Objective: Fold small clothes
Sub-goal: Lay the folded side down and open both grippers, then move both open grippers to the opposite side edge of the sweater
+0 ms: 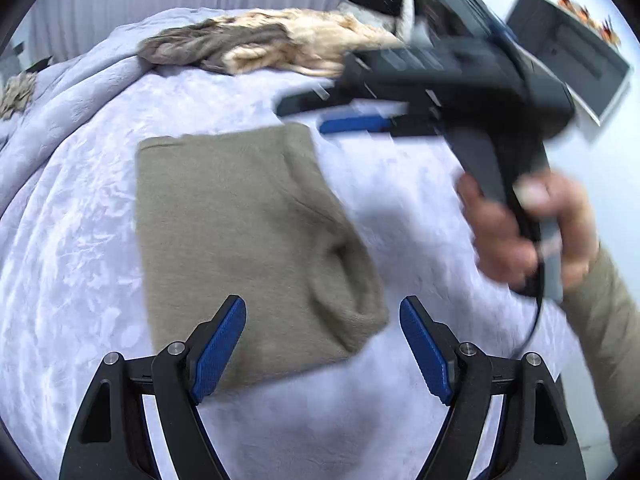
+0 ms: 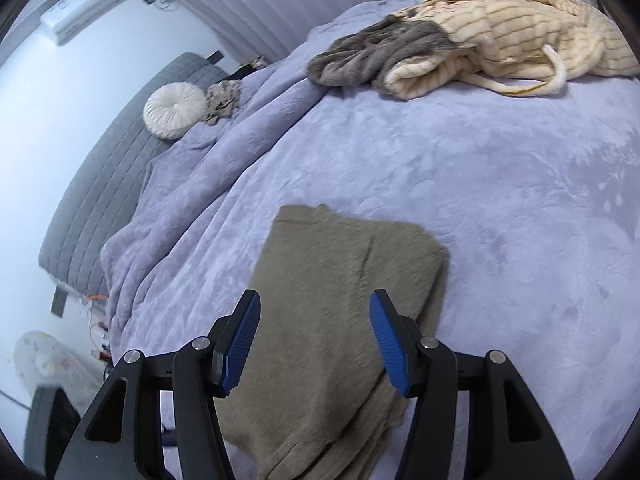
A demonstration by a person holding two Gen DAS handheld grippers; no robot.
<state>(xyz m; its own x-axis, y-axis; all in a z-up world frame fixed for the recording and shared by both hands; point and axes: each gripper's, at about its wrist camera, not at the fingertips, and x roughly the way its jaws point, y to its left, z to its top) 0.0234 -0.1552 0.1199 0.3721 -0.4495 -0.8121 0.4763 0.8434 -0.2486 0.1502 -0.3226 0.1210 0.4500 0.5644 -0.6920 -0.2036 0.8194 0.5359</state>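
A small olive-tan knit garment (image 1: 248, 240) lies folded into a rectangle on the lavender bed cover (image 1: 80, 240). My left gripper (image 1: 322, 344) is open and empty, just above the garment's near edge. My right gripper (image 1: 316, 114) shows blurred at the garment's far right, held by a hand (image 1: 528, 232), its jaws apart. In the right wrist view the same garment (image 2: 340, 312) lies under my open, empty right gripper (image 2: 314, 344).
A pile of cream striped and grey fuzzy clothes (image 2: 460, 56) lies at the far side of the bed. A round white cushion (image 2: 174, 110) and a grey headboard (image 2: 108, 176) are at the left. A dark cabinet (image 1: 568, 52) stands beyond the bed.
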